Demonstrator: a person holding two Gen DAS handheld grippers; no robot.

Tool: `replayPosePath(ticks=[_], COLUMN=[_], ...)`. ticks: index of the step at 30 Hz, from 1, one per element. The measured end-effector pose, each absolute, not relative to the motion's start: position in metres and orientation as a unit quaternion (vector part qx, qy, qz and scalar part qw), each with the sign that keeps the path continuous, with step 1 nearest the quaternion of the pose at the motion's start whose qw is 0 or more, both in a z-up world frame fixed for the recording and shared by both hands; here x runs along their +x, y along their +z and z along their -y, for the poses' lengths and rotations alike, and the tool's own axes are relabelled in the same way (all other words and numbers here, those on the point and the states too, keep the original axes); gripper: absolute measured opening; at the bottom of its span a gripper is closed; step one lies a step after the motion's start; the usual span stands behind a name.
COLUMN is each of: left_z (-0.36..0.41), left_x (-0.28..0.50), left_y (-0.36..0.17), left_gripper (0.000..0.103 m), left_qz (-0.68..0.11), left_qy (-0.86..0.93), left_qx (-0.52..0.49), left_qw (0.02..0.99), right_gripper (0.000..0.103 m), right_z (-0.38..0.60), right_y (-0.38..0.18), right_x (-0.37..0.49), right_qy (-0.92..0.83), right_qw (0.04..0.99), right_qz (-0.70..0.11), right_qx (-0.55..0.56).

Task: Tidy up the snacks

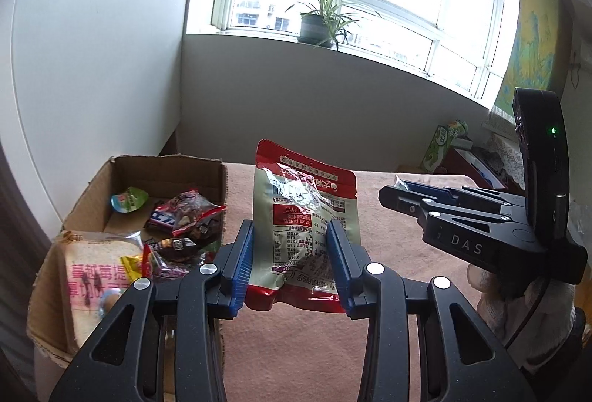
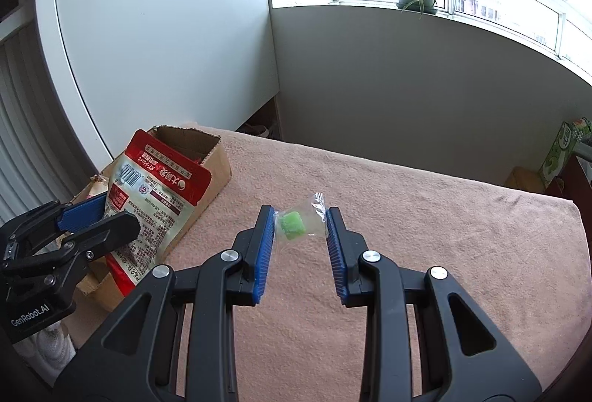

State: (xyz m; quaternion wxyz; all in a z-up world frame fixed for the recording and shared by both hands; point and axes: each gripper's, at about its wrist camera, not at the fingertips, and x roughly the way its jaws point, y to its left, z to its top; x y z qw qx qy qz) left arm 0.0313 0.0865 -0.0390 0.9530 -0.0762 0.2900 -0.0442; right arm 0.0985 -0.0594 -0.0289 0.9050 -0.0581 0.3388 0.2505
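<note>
The left gripper (image 1: 290, 246) is clamping a red-and-cream foil snack pouch (image 1: 303, 217) upright in the air, just right of the open brown cardboard box (image 1: 92, 195) of snacks. The right gripper (image 2: 300, 235) is pinching a clear-wrapped green candy (image 2: 293, 225) — held above the pink cloth-covered table (image 2: 444, 235), further right of that box.

Right gripper (image 1: 403, 196) body: "DAS"
Left gripper (image 2: 100, 220) body: "GenRobot.AI"
Red snack pouch (image 1: 303, 217), between the left gripper's pads: Chinese print, upside down
</note>
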Motion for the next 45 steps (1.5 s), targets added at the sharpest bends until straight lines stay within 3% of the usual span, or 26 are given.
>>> replayPosePath(ticks=[22,24,26,28,34,36,42,45], left_z=[-0.194,-0.199,-0.202,-0.204,-0.201,-0.195,-0.175,-0.168], left_x=[0.012,0.011,0.008,0.002,-0.013,-0.018,-0.031,-0.032], left_y=[-0.053,-0.055,-0.055,-0.051,-0.046,-0.044,-0.035,-0.036], left_gripper=[0.039,0.042,0.058,0.061,0.062,0.067,0.076,0.080], left_qz=[-0.283,-0.285,-0.280,-0.269,-0.258,-0.255,-0.240,-0.242], left_qy=[0.071,0.079,0.078,0.084,0.091,0.096,0.117,0.123], left_qx=[-0.121,-0.127,-0.132,-0.131,-0.124,-0.114,-0.087,-0.074], left_qw=[0.949,0.947,0.948,0.951,0.954,0.955,0.960,0.959], right_gripper=[0.030,0.036,0.059,0.067,0.072,0.077,0.079,0.086], right_z=[-0.088,-0.093,-0.094,-0.089,-0.059,-0.046,-0.020,-0.009], right_y=[-0.039,-0.044,-0.047,-0.045,-0.035,-0.031,-0.026,-0.028], right_x=[0.086,0.086,0.084,0.083,0.084,0.083,0.074,0.070], right_qy=[0.372,0.377,0.377,0.368,0.354,0.348,0.335,0.327], right_qw=[0.859,0.855,0.855,0.863,0.875,0.880,0.888,0.892], right_qz=[-0.337,-0.343,-0.340,-0.330,-0.323,-0.317,-0.306,-0.303], right_qx=[-0.096,-0.098,-0.102,-0.101,-0.072,-0.066,-0.070,-0.071])
